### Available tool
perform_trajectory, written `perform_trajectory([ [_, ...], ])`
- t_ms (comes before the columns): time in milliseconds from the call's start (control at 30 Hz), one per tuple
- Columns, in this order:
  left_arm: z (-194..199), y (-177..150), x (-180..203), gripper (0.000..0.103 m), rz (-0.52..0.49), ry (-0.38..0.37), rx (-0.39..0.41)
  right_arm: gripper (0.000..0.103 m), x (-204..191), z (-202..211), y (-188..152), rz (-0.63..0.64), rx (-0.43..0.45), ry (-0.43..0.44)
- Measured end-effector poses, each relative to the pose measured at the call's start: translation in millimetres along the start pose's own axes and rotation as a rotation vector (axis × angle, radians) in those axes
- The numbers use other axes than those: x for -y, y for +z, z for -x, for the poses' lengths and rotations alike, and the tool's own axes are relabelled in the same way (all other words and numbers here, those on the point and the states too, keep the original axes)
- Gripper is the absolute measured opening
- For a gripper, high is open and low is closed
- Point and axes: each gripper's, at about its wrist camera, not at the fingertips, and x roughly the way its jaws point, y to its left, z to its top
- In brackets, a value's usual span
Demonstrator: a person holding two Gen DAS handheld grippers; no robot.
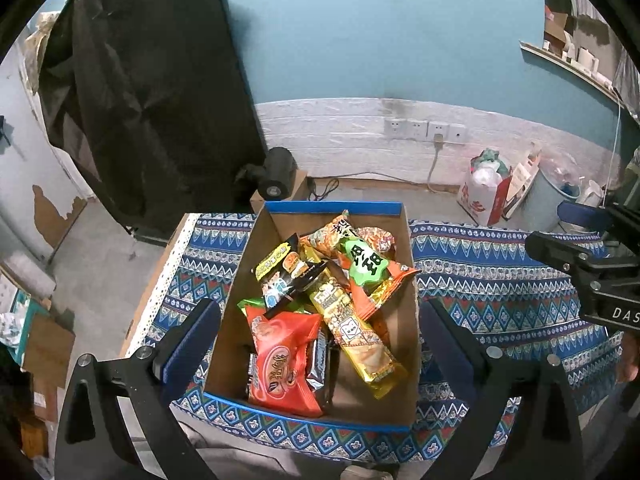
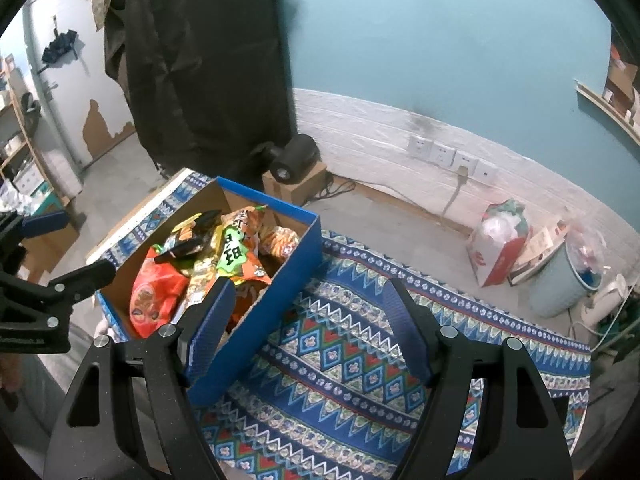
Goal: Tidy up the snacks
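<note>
Left tongs [image 1: 320,344] sit closest to my lens, spread wide with nothing between the pads. Both blue fingers [image 1: 192,344] straddle the cardboard box [image 1: 228,320], one outside each long wall, hovering above it; I can't tell whether they touch it.

Box is blue outside, brown inside, resting on the table under a blue patterned cloth [image 1: 500,280]. Snack pile is inside it, directly ahead of the left tongs:
- red-orange packet [image 1: 284,364], nearest, leaning on the near wall
- long gold packet [image 1: 352,332] lying diagonally just right of it, reaching toward the middle
- dark wrapped bar [image 1: 318,364] wedged between those two
- black-and-yellow packet [image 1: 284,276] further in, on top of the heap
- orange packet with green label [image 1: 366,264] beyond the gold one, toward the far right corner
- small round-patterned bag [image 1: 376,238] against the far wall

Right tongs [image 2: 310,332] also spread apart, empty. They hang over bare cloth just right of the box; their left finger [image 2: 212,328] overlaps the box's near right wall [image 2: 272,320] in view, contact unclear. From this side the left tongs show at the far left edge, beyond the box.

Past the table: socket strip [image 1: 424,130] on the white lower wall, black hanging cover [image 1: 152,100] ahead-left, red-white bag [image 1: 488,192] on the floor ahead-right.
</note>
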Motion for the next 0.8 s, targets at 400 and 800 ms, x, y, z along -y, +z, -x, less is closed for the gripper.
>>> perform_trajectory([
  [400,2.6,0.2,0.0,0.1,0.0,-0.008,0.009,0.075,-0.5,-0.4,0.6,0.0,0.0,0.001],
  [800,3.8,0.7,1.9,0.1,-0.001,-0.021,0.011,0.075,-1.8,-2.1,-0.2,0.002,-0.004,-0.001],
])
